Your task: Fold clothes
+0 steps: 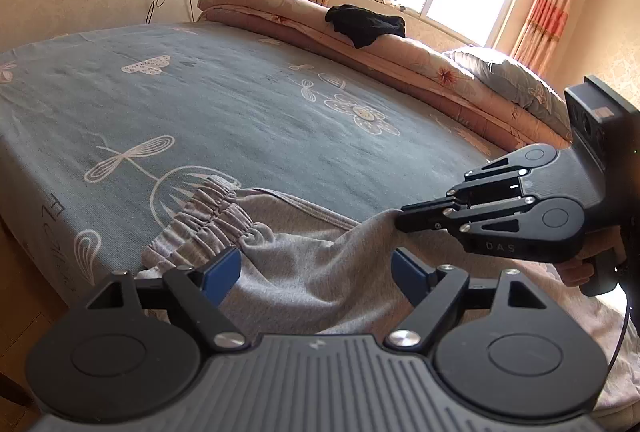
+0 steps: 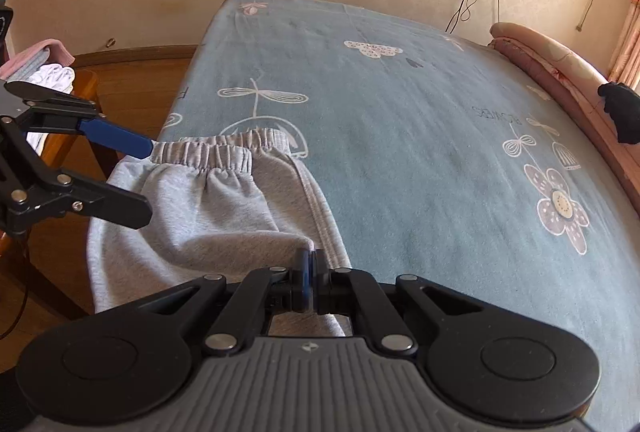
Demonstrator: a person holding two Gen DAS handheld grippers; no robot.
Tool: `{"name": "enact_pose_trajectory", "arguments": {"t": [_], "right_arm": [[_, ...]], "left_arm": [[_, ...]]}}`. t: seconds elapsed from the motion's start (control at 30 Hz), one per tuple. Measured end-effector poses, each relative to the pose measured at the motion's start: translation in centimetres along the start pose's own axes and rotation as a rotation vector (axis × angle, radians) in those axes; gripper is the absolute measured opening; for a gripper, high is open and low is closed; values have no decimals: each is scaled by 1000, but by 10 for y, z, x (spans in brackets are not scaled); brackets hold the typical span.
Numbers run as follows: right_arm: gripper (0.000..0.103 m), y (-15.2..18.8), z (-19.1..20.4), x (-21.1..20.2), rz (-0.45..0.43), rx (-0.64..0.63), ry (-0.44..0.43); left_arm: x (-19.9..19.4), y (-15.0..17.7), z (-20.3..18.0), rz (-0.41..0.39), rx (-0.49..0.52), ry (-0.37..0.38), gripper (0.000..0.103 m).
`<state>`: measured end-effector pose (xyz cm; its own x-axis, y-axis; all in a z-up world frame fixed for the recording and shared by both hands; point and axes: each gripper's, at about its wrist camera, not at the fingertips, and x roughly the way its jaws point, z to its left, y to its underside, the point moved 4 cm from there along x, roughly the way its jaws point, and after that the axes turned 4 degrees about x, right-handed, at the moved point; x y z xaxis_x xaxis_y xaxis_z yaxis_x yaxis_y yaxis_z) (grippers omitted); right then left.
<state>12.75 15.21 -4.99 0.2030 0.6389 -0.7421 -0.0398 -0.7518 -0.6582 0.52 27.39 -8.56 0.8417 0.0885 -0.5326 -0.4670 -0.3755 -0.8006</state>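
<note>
left claw [image 1: 316, 274] agape | right claw [image 1: 404, 218] pinching grey trousers [image 1: 304, 264]

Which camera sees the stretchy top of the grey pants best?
The right wrist view: the waistband lies open across the picture, with the whole ruffled edge showing. In the left wrist view the waistband is bunched and seen side-on, with its near end hidden behind the left gripper.

left wrist: faces window | right wrist: faces wall | shared: bed [image 1: 224, 103]
</note>
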Motion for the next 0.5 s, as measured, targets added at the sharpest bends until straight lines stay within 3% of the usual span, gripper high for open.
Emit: {"name": "enact_pose_trajectory", "arguments": {"t": [0.13, 0.27, 0.5], "right_arm": [[1, -2, -10, 22, 10, 28, 33], [1, 6, -19, 50, 73, 98, 23], [12, 19, -36, -18, -9, 188, 48]], "left_arm": [[-1, 0, 0, -3, 0, 4, 83], [-2, 0, 0, 3, 8, 4, 83], [0, -17, 8, -10, 89, -23, 83]]}}
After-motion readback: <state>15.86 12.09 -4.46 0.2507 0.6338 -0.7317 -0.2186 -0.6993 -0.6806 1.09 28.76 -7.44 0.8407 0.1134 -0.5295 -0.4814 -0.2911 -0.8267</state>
